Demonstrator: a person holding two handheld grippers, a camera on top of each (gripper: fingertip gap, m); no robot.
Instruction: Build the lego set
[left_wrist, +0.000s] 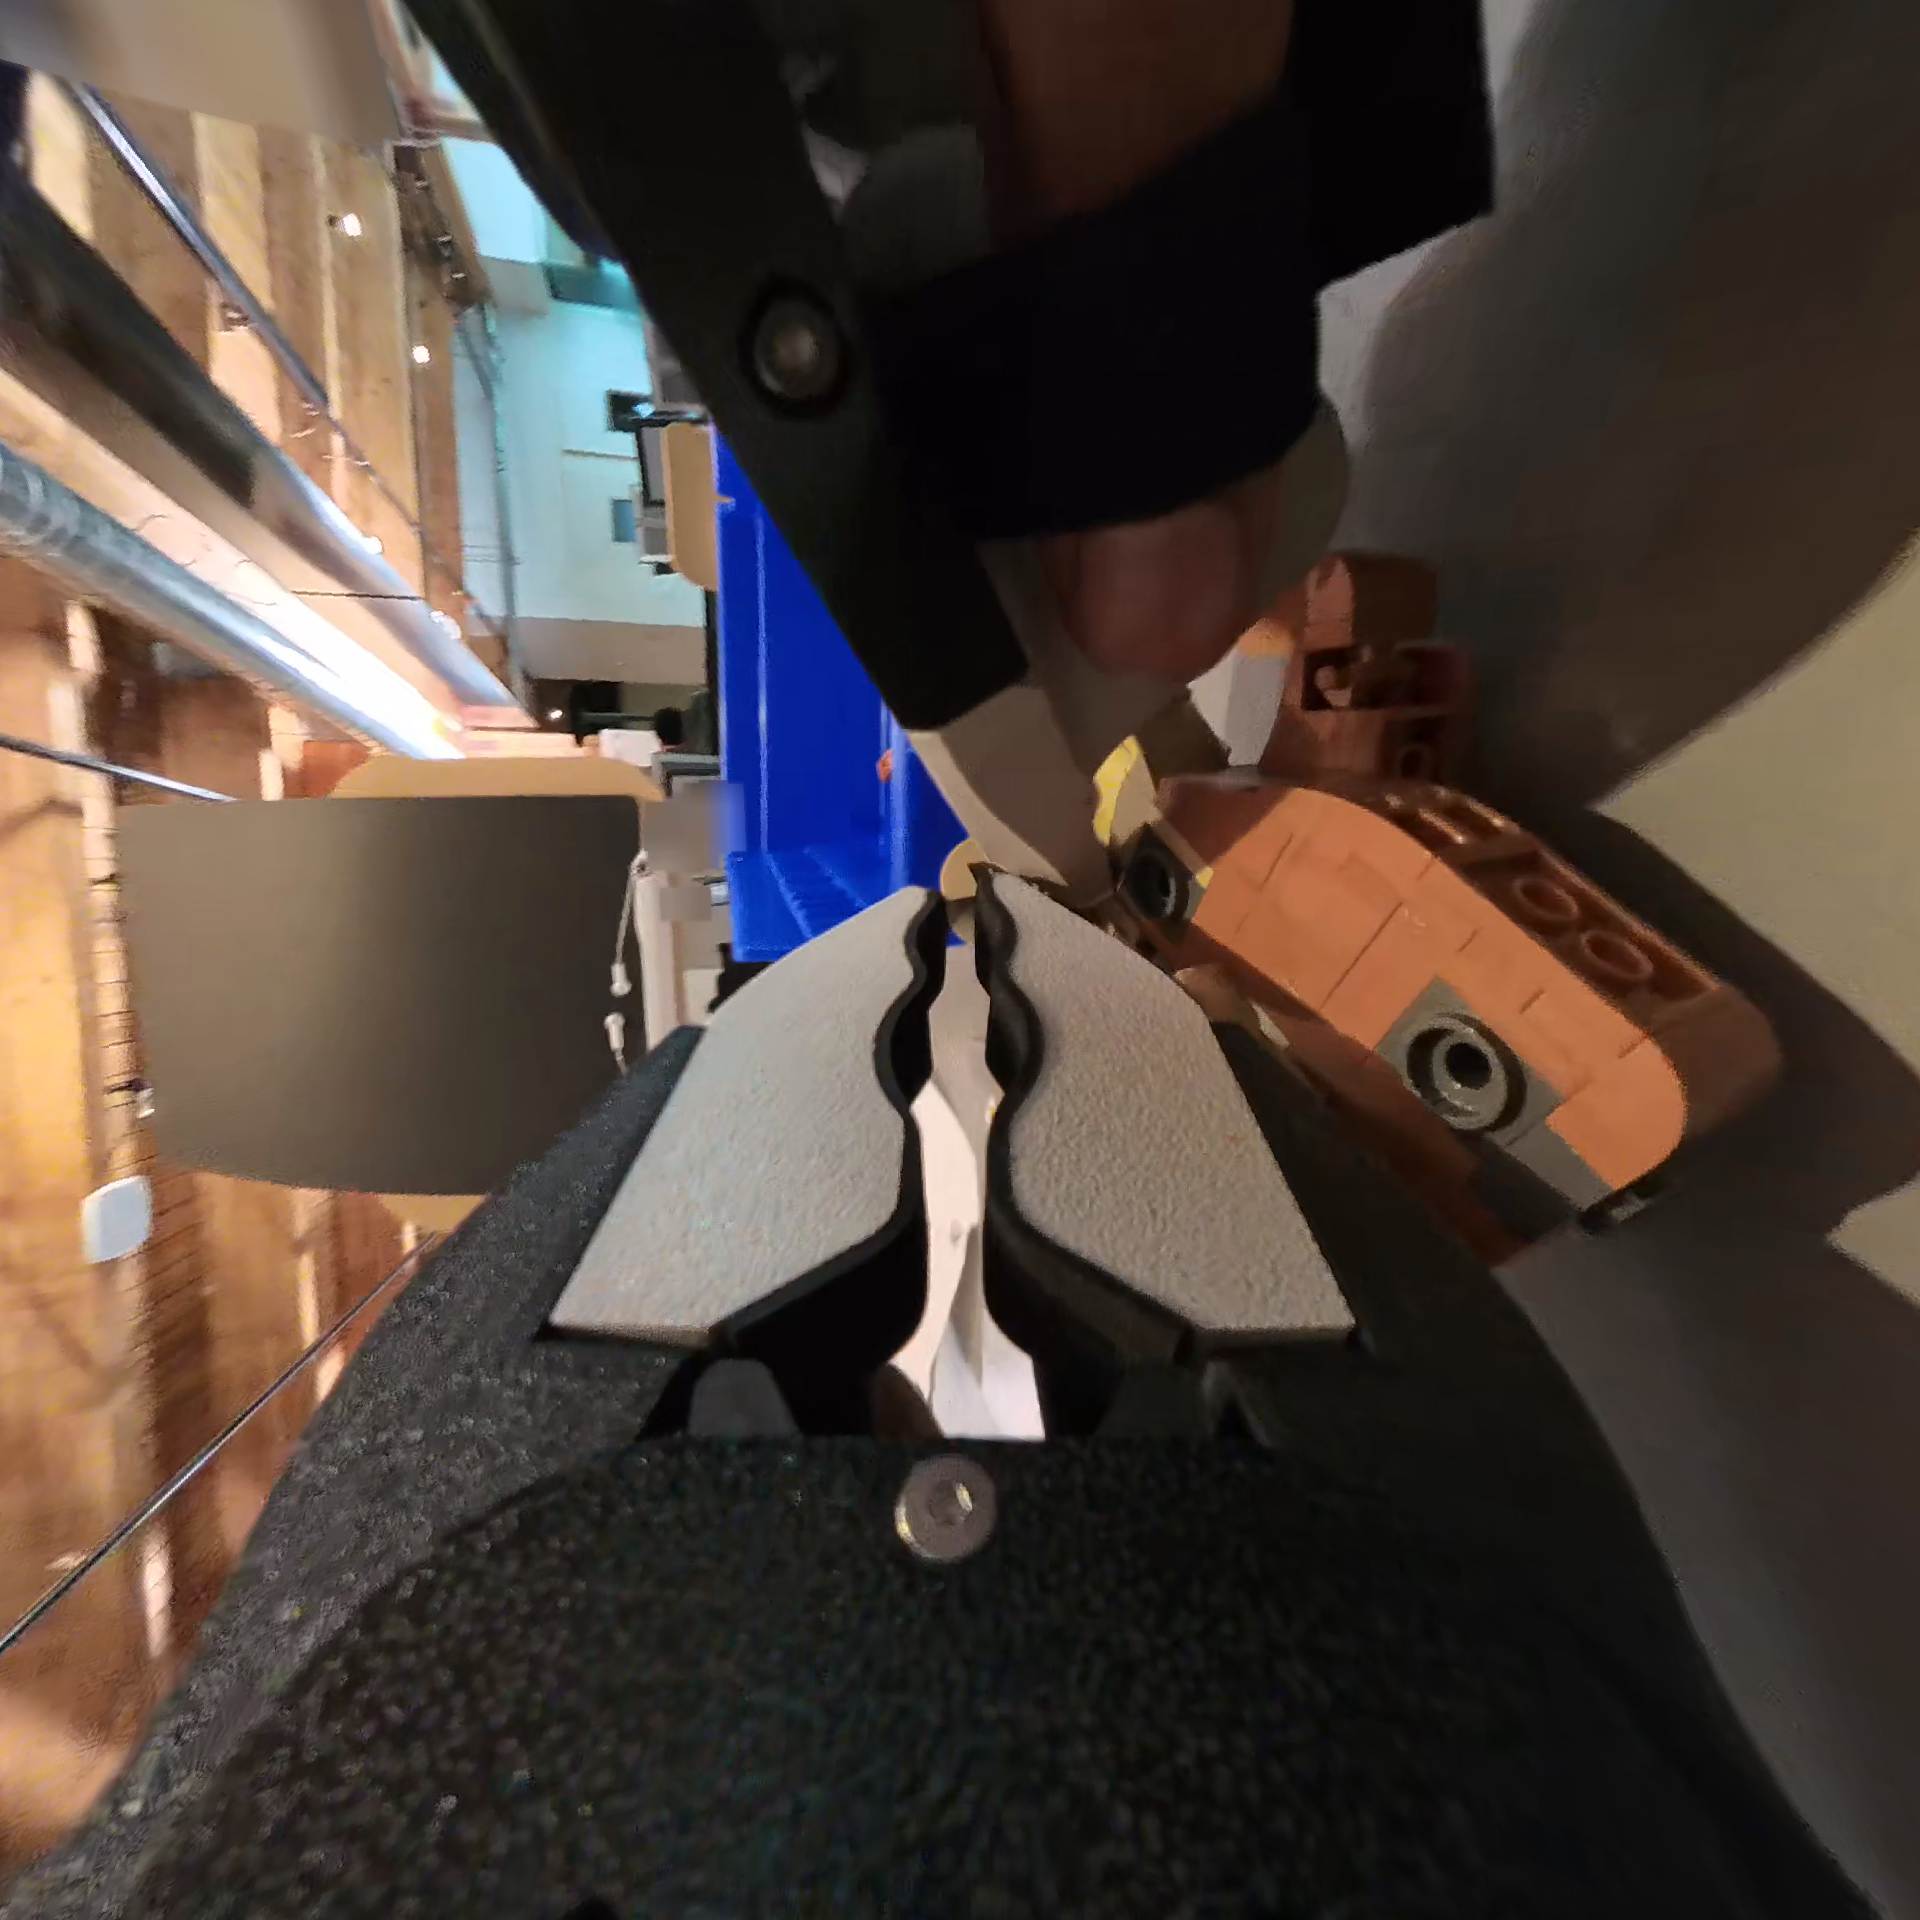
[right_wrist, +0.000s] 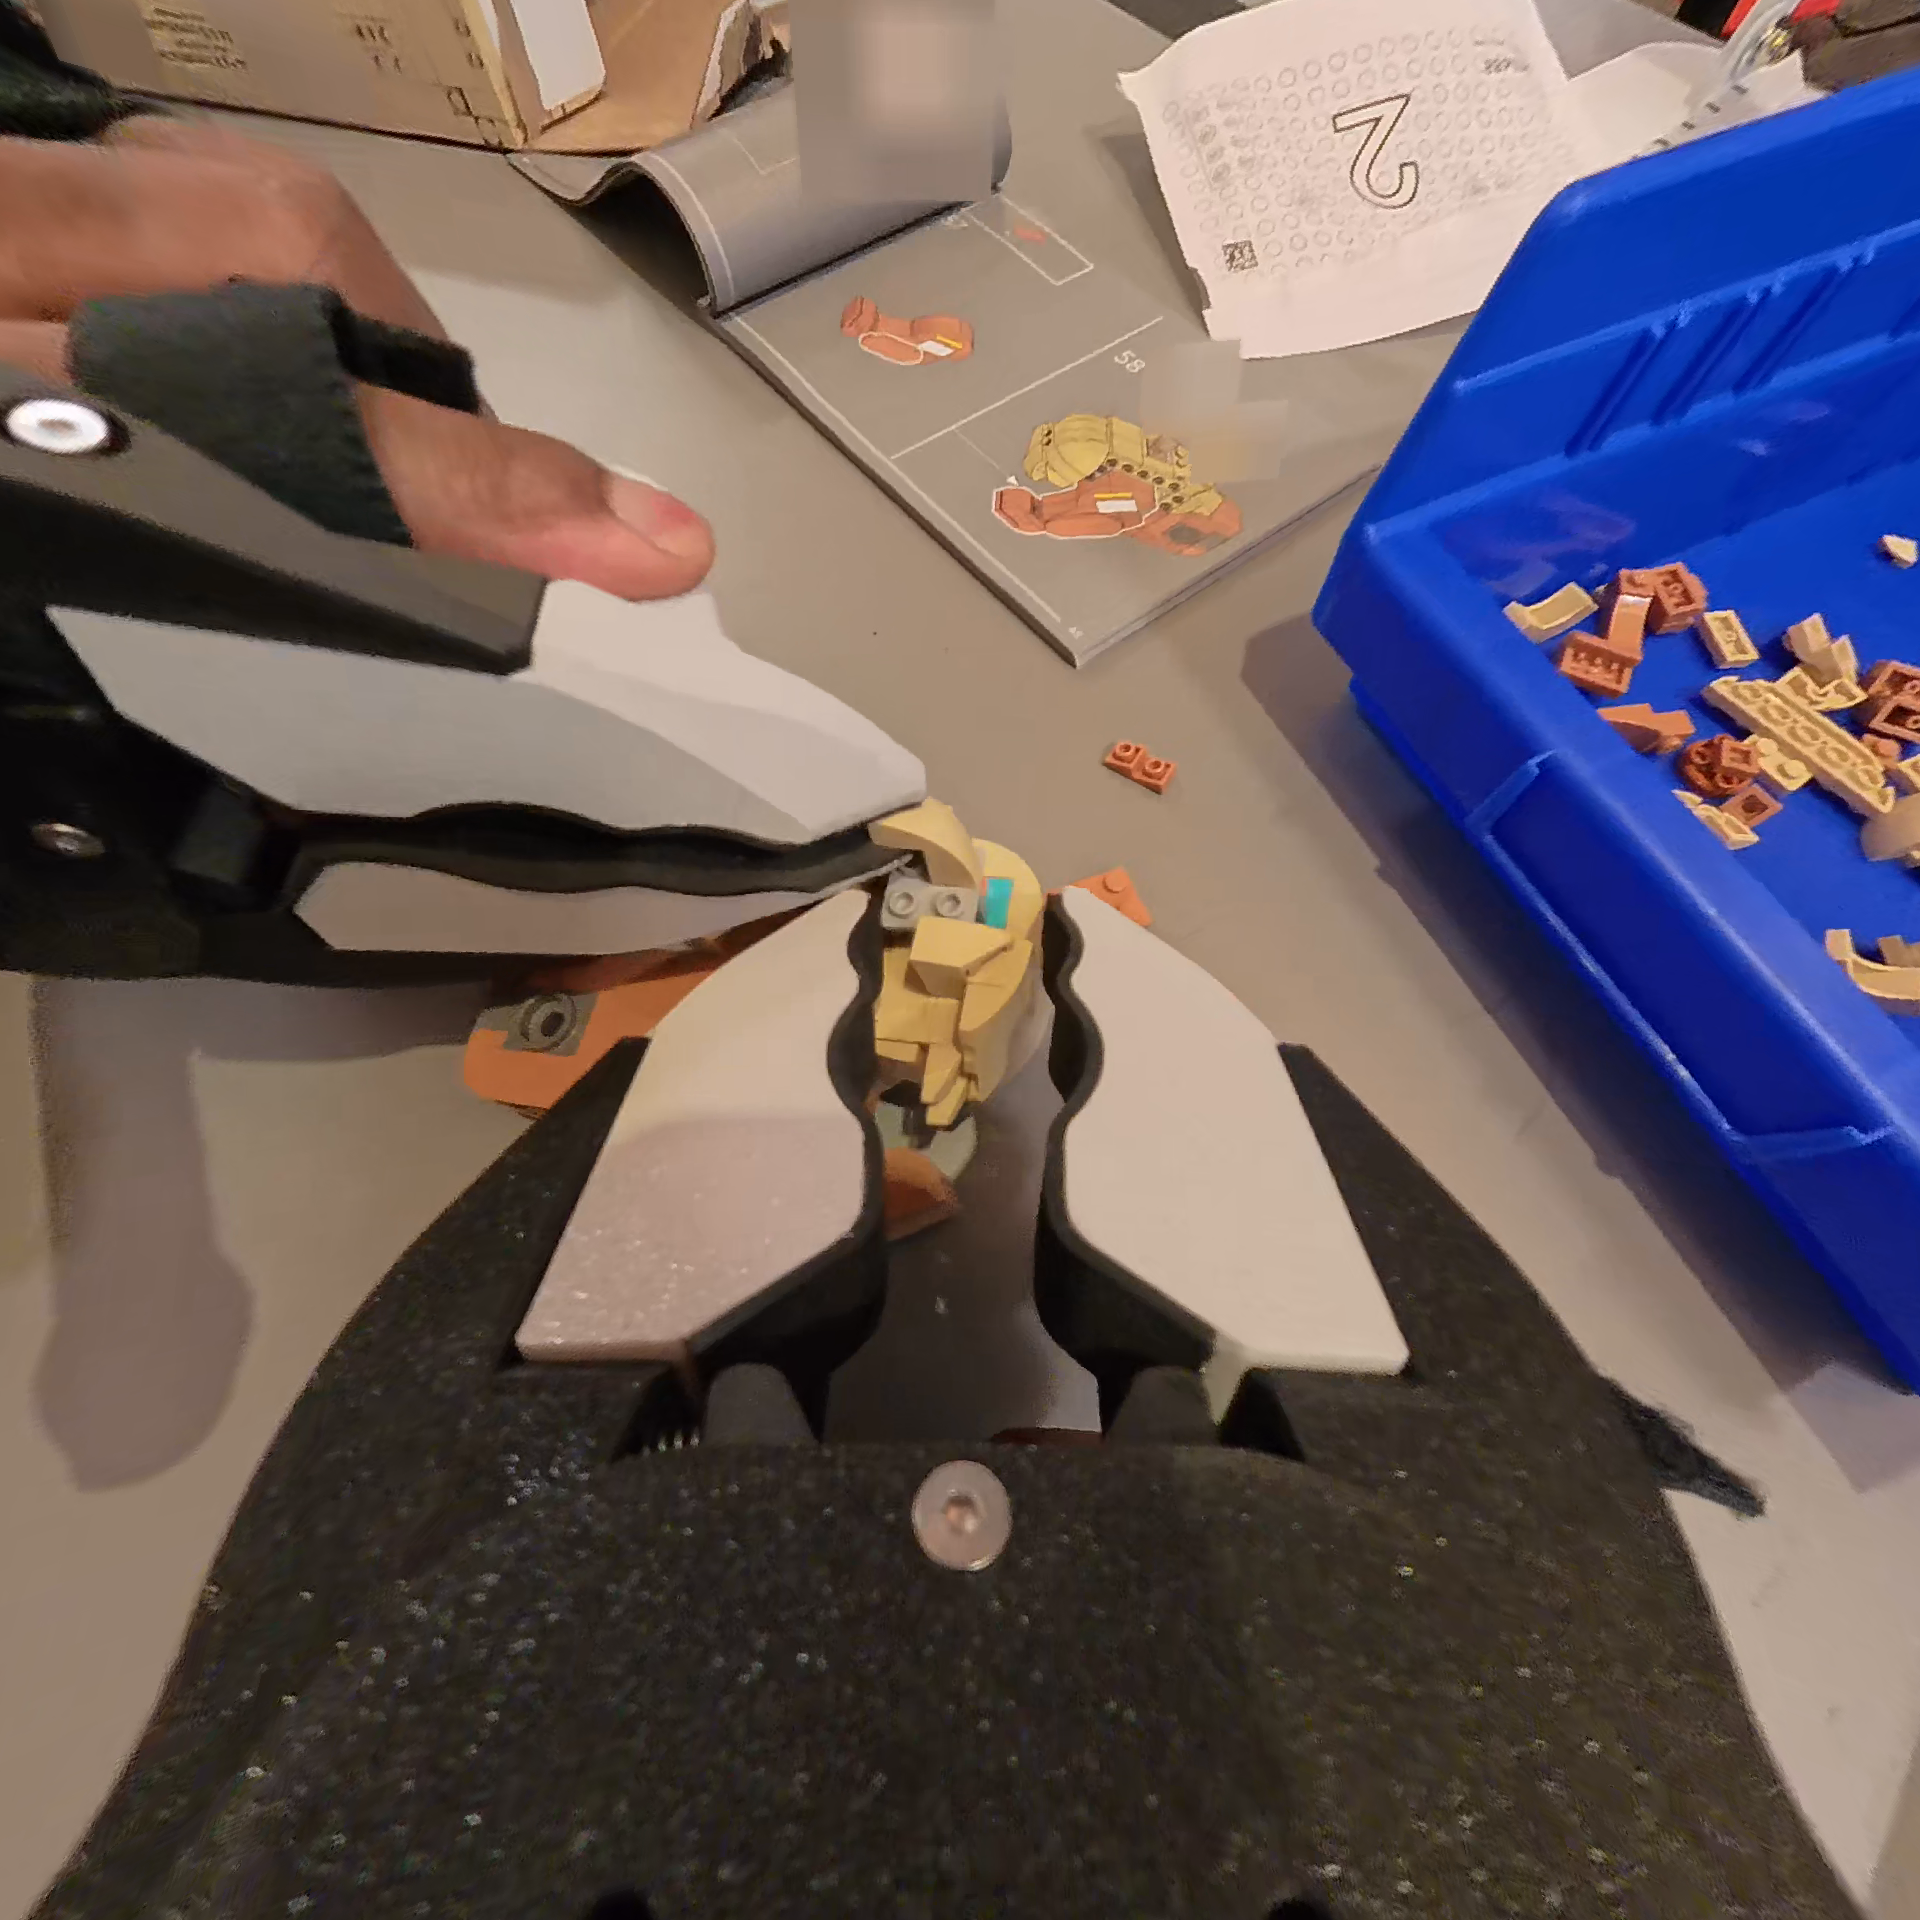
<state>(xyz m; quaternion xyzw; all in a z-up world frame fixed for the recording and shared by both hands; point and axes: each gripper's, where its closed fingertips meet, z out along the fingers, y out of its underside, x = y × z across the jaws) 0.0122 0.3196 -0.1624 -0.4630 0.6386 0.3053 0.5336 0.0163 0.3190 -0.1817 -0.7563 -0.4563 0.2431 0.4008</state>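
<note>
My right gripper (right_wrist: 956, 920) is shut on a tan lego sub-assembly (right_wrist: 961, 1003) with a small grey plate and a teal piece on top. It holds the sub-assembly over the orange-brown lego body (right_wrist: 613, 1013) on the grey table. My left gripper (right_wrist: 896, 847) comes in from the left, shut on a small tan curved piece (right_wrist: 935, 831), and holds it against the sub-assembly's top. In the left wrist view the left gripper (left_wrist: 961, 902) pinches that tan piece (left_wrist: 958, 871) at its tips. The orange body (left_wrist: 1403, 966) lies to the right.
A blue bin (right_wrist: 1558, 727) with several loose tan and brown pieces stands at the right. An open instruction booklet (right_wrist: 935, 436) and a white paper bag (right_wrist: 1351, 177) lie behind. A small orange plate (right_wrist: 1140, 766) lies loose on the table. A cardboard box (right_wrist: 364, 62) is far left.
</note>
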